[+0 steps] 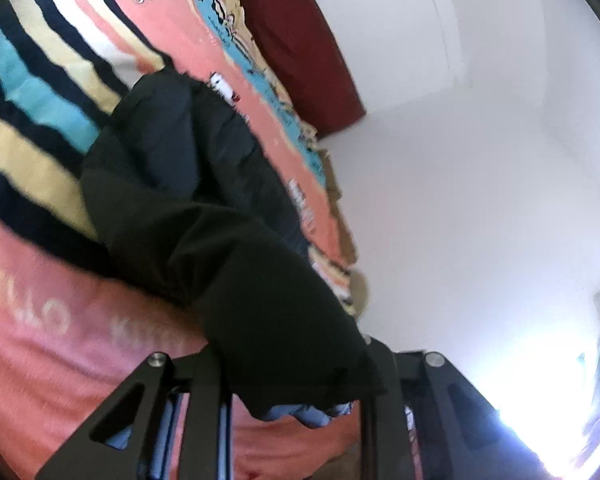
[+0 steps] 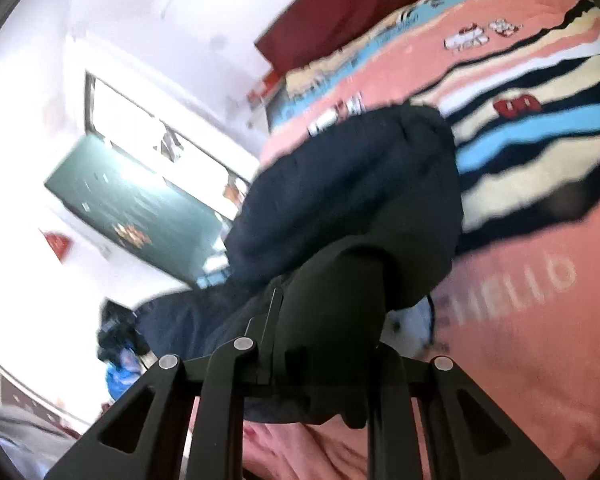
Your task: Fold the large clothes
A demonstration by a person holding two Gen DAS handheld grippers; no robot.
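Observation:
A large black garment lies across a pink, striped bedspread. My left gripper is shut on one corner of it; the cloth bunches between the fingers and is lifted off the bed, with pale blue lining showing at the hem. In the right wrist view the same black garment rises in a thick fold toward the camera. My right gripper is shut on another edge of it, cloth pinched between the fingers.
A dark red headboard stands at the far end of the bed against a white wall. In the right wrist view a bright window, a green board and a pile of dark clothes lie to the left.

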